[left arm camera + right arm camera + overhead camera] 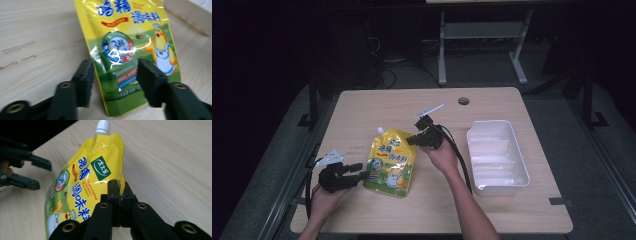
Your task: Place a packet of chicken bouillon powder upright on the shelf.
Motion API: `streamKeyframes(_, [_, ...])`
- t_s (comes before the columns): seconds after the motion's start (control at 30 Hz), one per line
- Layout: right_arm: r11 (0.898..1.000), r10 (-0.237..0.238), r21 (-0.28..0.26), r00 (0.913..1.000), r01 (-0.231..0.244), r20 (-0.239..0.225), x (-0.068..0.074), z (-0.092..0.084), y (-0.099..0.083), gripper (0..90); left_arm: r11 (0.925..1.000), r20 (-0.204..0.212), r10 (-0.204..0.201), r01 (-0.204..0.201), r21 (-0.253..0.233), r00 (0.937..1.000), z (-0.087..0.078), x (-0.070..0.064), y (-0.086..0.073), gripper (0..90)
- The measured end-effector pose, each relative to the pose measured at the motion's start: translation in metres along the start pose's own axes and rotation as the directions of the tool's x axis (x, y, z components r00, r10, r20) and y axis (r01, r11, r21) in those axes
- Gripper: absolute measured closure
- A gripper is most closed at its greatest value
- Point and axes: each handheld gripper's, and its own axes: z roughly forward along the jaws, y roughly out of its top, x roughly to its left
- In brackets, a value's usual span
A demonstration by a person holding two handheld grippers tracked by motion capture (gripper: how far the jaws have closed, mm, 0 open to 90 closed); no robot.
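- Lying near the middle of the frame in the high view, slightly left of centre, the yellow pouch (391, 161) rests on the light wood counter (362, 107) with its white cap (381, 130) toward the top of the frame.
- Same view: the right claw (411, 140) sits at the pouch's upper right edge; the left claw (361, 170) is at lower left, its tips at the pouch's lower left edge.
- Same view: a white tray (521, 162) stands at right, well apart from the pouch. A round hole (463, 101) shows near the counter's far edge.
- Left gripper view: the left claw (114, 81) is released, jaws standing apart on either side of the pouch's (132, 47) bottom corner. Pads do not press on it; gaps show on both sides. Pouch runs from bottom centre to the top of the frame, printed face up. A tray corner (190, 15) is at upper right.
- Right gripper view: the right claw (120, 195) is clenched, jaws together at lower centre, pinching the pouch's (82, 185) side edge. The pouch's cap (102, 126) is at top centre; the bag slopes down toward lower left.
- Same view: the left claw (37, 175) shows at the left edge, jaws parted, near the pouch's far end.
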Motion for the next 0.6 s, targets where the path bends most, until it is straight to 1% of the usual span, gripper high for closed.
streamKeyframes(0.03, [1.000,0.000,0.000,1.0000,0.000,0.000,0.000,0.000,0.000,89.2,0.9999,-0.003,-0.009,0.009,-0.008,1.0000,-0.001,0.001,0.000,44.5])
streamKeyframes(0.07, [1.000,-0.025,-0.019,0.9997,0.025,-0.006,0.007,-0.009,0.002,89.2,0.9997,0.005,-0.020,0.020,-0.015,0.9998,-0.001,0.002,0.000,35.2])
streamKeyframes(0.1, [1.000,-0.025,-0.019,0.9997,0.025,-0.006,0.007,-0.009,0.002,89.2,0.9994,0.023,-0.028,0.028,-0.019,0.9993,-0.001,0.002,0.000,35.2])
streamKeyframes(0.13, [0.998,-0.045,-0.035,0.9989,0.045,-0.013,0.012,-0.016,0.003,89.2,0.9989,0.052,-0.040,0.041,-0.022,0.9979,0.000,0.003,0.000,32.5])
streamKeyframes(0.17, [0.997,-0.062,-0.044,0.9980,0.061,-0.014,0.015,-0.019,0.004,89.2,0.9981,0.084,-0.053,0.055,-0.027,0.9951,0.001,0.004,-0.001,30.5])
streamKeyframes(0.2, [0.997,-0.062,-0.044,0.9980,0.061,-0.014,0.015,-0.019,0.004,89.2,0.9981,0.084,-0.053,0.055,-0.027,0.9951,0.001,0.004,-0.001,29.1])
streamKeyframes(0.23, [0.994,-0.094,-0.061,0.9953,0.092,-0.022,0.023,-0.027,0.005,89.2,0.9983,0.099,-0.047,0.050,-0.028,0.9939,0.002,0.003,0.000,28.7])
streamKeyframes(0.27, [0.992,-0.105,-0.065,0.9941,0.104,-0.024,0.026,-0.029,0.005,89.2,0.9987,0.113,-0.035,0.038,-0.032,0.9930,0.002,0.002,0.000,28.4])
streamKeyframes(0.3, [0.992,-0.105,-0.065,0.9941,0.104,-0.024,0.026,-0.029,0.005,89.2,0.9987,0.113,-0.035,0.038,-0.032,0.9930,0.002,0.002,0.000,27.9])
streamKeyframes(0.33, [0.988,-0.135,-0.079,0.9905,0.132,-0.029,0.032,-0.036,0.005,89.1,0.9986,0.125,-0.029,0.034,-0.040,0.9917,0.002,0.001,0.001,27.4])
streamKeyframes(0.37, [0.988,-0.135,-0.079,0.9905,0.132,-0.029,0.032,-0.036,0.005,89.1,0.9986,0.125,-0.029,0.034,-0.040,0.9917,0.002,0.001,0.001,27.3])
streamKeyframes(0.4, [0.986,-0.147,-0.086,0.9886,0.144,-0.034,0.036,-0.039,0.005,89.2,0.9984,0.133,-0.029,0.035,-0.045,0.9907,0.002,0.000,0.001,27.3])
streamKeyframes(0.43, [0.983,-0.160,-0.094,0.9864,0.156,-0.037,0.039,-0.041,0.004,89.2,0.9982,0.138,-0.024,0.031,-0.051,0.9901,0.002,0.000,0.001,27.0])
streamKeyframes(0.47, [0.977,-0.189,-0.106,0.9809,0.183,-0.046,0.046,-0.046,0.004,89.1,0.9977,0.150,-0.019,0.028,-0.061,0.9885,0.002,-0.001,0.002,26.9])
streamKeyframes(0.57, [0.968,-0.231,-0.117,0.9712,0.223,-0.060,0.056,-0.051,0.002,89.1,0.9970,0.158,-0.018,0.030,-0.071,0.9873,0.001,-0.001,0.002,25.7])
streamKeyframes(0.6, [0.968,-0.231,-0.117,0.9712,0.223,-0.060,0.056,-0.051,0.002,89.1,0.9965,0.163,-0.022,0.035,-0.076,0.9864,0.001,-0.001,0.002,25.7])
